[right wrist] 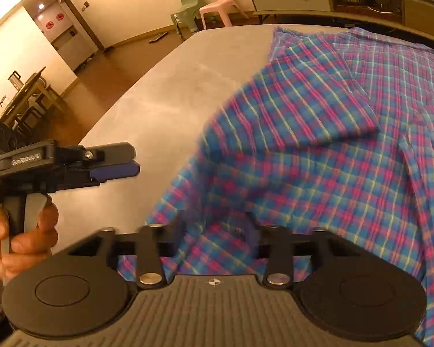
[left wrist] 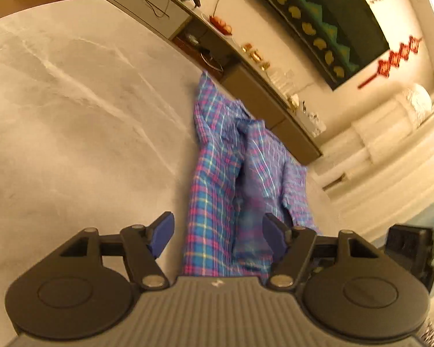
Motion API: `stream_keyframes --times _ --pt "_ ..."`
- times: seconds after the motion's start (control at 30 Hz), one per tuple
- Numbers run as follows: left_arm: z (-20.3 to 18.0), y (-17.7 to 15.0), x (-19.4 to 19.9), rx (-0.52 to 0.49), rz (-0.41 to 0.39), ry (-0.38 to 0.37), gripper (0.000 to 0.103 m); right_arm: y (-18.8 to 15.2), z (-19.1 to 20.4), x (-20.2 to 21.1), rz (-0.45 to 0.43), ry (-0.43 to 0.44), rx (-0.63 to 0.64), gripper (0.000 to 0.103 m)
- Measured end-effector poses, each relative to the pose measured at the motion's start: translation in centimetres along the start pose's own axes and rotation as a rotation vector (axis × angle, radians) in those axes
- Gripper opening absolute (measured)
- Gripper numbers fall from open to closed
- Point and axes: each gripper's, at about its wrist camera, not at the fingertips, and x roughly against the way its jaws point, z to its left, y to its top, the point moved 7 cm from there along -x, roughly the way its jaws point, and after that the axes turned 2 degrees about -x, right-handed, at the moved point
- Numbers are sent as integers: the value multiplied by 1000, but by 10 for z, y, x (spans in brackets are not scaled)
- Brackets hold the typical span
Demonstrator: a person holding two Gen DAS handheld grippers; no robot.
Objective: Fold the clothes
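Leftward, bare table [right wrist: 159,110] beside shirt [right wrist: 318,144].

The grey marbled stone tabletop [left wrist: 72,110] is lying bare across its whole left stretch, offering open passage. The rumpled blue-and-pink plaid cotton shirt [right wrist: 318,144] is covering the right part of the table and spilling over its near edge. The black left gripper with blue pads [right wrist: 112,164], jaws apart, is hovering over bare tabletop left of the cloth. Beyond the far edge, a long grey sideboard [left wrist: 246,86] is lining the wall.
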Motion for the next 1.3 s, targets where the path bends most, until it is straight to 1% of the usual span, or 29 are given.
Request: stream_keyframes --times 0.07,0.13,0.17,0.23,0.27,0.33,0.37,0.4,0.5,0.53,0.57,0.6,0.63,0.7,0.77,0.8,0.83,0.87,0.9,0.93,0.97,1.03,1.07,1.1,1.13,1.17,1.2,1.23,1.3 --pt "-20 -1 -2 -85 -1 -54 75 10 -8 18 -61 -24 -4 50" --pt "-34 0 -13 -171 -22 -26 81 31 -18 35 -131 -80 -11 50" --pt "-39 0 -20 -191 -19 -10 81 44 -21 39 -158 -111 -11 50" --pt "-44 -1 -34 -238 -4 31 81 66 -29 37 -196 -162 -2 50" --pt "-47 -2 -41 -263 3 52 80 75 -32 28 -205 -190 8 50" --pt "-47 -7 -51 -331 19 107 77 92 -38 5 -218 -248 30 50" --pt "-44 -8 -55 -355 32 126 76 94 -43 -11 -205 -269 29 50" --pt "-41 -11 -60 -378 46 142 76 93 -50 -30 -172 -292 16 49" --pt "-34 -22 -64 -433 86 174 76 83 -65 -58 -131 -343 12 47" --pt "-34 -23 -61 -443 84 177 76 79 -69 -67 -119 -359 11 47" --pt "-35 -25 -57 -452 81 176 76 74 -72 -64 -103 -358 -5 47" --pt "-38 -25 -51 -453 75 159 76 70 -71 -52 -118 -349 -34 47" --pt "-42 -26 -45 -460 67 137 76 63 -70 -30 -160 -338 -50 48" --pt "-47 -28 -44 -484 57 120 77 47 -69 16 -255 -315 -72 50" --pt "-51 -36 -47 -505 84 123 77 25 -76 58 -321 -370 -68 50" --pt "-53 -41 -53 -521 117 114 77 9 -82 76 -340 -413 -70 50" --pt "-51 -46 -59 -528 134 134 77 -10 -91 88 -338 -457 -84 50" --pt "-51 -51 -64 -542 144 156 77 -29 -102 91 -309 -477 -106 50" --pt "-53 -55 -64 -577 131 180 77 -48 -113 92 -275 -490 -129 50" --pt "-55 -58 -62 -595 137 203 77 -64 -120 87 -233 -489 -137 50" --pt "-55 -60 -56 -590 136 215 76 -81 -125 82 -189 -484 -142 50" --pt "-56 -62 -34 -550 118 201 76 -102 -119 93 -217 -488 -110 51" --pt "-54 -63 -16 -534 105 194 78 -112 -114 103 -237 -487 -109 51" --pt "-49 -65 5 -517 89 194 79 -121 -108 117 -266 -468 -124 58" --pt "-43 -68 21 -492 78 204 85 -130 -101 132 -298 -445 -143 64" --pt "-37 -73 38 -463 68 216 90 -141 -96 145 -311 -437 -150 78" --pt "-26 -81 54 -418 67 236 91 -153 -90 156 -320 -432 -153 83" --pt "-14 -90 70 -374 67 257 91 -164 -84 164 -313 -421 -147 84" --pt "7 -111 90 -309 85 306 91 -189 -70 170 -267 -393 -119 85"
